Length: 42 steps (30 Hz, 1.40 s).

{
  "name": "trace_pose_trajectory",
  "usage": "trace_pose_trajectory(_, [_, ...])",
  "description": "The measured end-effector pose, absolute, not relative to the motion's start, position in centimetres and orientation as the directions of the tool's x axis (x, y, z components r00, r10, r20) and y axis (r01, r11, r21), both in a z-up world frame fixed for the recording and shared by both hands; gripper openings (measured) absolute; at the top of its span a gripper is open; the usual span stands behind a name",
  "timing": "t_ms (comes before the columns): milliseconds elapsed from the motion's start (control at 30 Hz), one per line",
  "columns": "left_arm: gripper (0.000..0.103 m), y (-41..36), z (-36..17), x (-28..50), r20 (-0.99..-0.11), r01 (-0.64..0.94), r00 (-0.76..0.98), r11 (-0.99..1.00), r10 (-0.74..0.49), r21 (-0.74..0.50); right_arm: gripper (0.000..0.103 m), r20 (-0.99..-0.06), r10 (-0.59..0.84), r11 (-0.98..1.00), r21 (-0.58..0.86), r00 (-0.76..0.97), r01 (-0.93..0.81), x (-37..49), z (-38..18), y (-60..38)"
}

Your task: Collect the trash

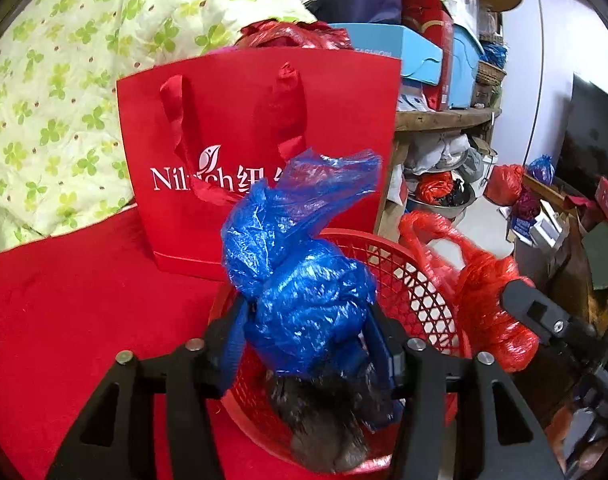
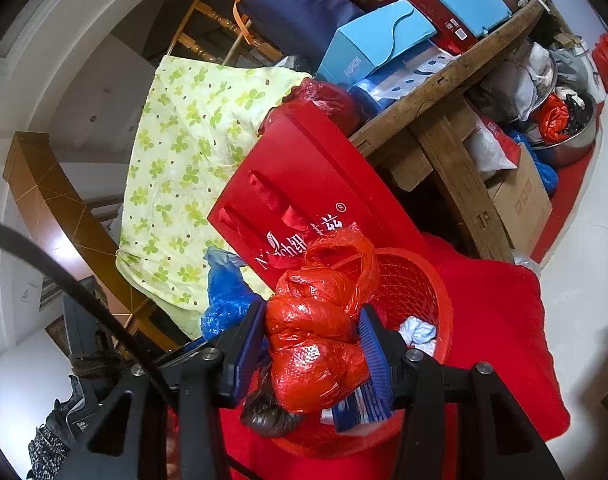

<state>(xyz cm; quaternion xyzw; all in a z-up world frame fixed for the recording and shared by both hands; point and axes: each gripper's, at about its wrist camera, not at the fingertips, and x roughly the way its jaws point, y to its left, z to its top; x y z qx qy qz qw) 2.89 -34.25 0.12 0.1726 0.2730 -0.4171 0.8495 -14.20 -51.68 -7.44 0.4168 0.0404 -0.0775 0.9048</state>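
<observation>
**Both grippers w/ knotted bags over the red basket**

Left gripper (image 1: 304,344), left wrist view: jaws half spread w/ the blue plastic bag (image 1: 299,280) between them. Blue pads sit at the bag's sides; can't tell if they press or have just let go. Bag is knotted, loose ends sticking up ahead of the fingers. Right below and just ahead: red mesh basket (image 1: 416,280), w/ a dark furry lump (image 1: 328,412) in its bottom. Beyond the basket stands a red Nilrich gift bag (image 1: 255,128) on a red cloth (image 1: 71,320). Off to the right, the other gripper's finger shows against the red plastic bag (image 1: 488,300).

Right gripper (image 2: 312,344), right wrist view: pinching the red plastic bag, pads (image 2: 374,344) pressed on both sides, bag bulging above and below them. Basket directly beneath and ahead; a white crumpled scrap (image 2: 418,330) and the dark lump lie inside. Blue bag is just to the left.

Step, as I read it: drop-off. Both bags hang over the basket mouth. Next move needs the left jaws spread enough to free the blue bag, then same on the right, keeping both inside the rim. Risk: light plastic may cling to a pad or catch the rim.
</observation>
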Motion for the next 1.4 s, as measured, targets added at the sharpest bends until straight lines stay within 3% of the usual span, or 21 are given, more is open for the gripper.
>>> trace_pose_trajectory(100, [0.077, -33.8, 0.1, 3.6, -0.602, 0.790, 0.506, 0.612, -0.618, 0.037, 0.069, -0.148, -0.099, 0.630, 0.756, 0.984, 0.177, -12.5, -8.3, -52.3])
trace_pose_trajectory(200, [0.078, -32.5, -0.1, 3.4, -0.591, 0.781, 0.519, 0.624, -0.618, 0.033, 0.075, -0.184, -0.058, 0.590, 0.787, 0.981, 0.183, -11.0, -9.8, -52.9])
trace_pose_trajectory(433, [0.079, -29.4, -0.2, 1.9, -0.604, 0.737, 0.575, 0.671, -0.552, 0.088, 0.075, -0.195, -0.088, 0.645, 0.736, 0.977, 0.205, -12.6, -8.8, -50.4])
trace_pose_trajectory(733, [0.086, -25.2, 0.9, -1.9, -0.545, 0.696, 0.656, 0.698, -0.522, 0.169, 0.075, -0.262, -0.215, 0.802, 0.502, 0.941, 0.323, -16.4, -4.7, -43.8])
trace_pose_trajectory(1033, [0.089, -20.9, 2.2, -4.8, -0.487, 0.670, 0.697, 0.719, -0.526, 0.182, 0.076, -0.246, -0.273, 0.856, 0.379, 0.930, 0.351, -20.0, -1.2, -39.1])
trace_pose_trajectory(1400, [0.090, -14.7, 2.4, -6.2, -0.482, 0.555, 0.772, 0.809, -0.413, 0.195, 0.076, -0.279, -0.276, 0.894, 0.278, 0.920, 0.353, -21.1, -0.5, -34.3])
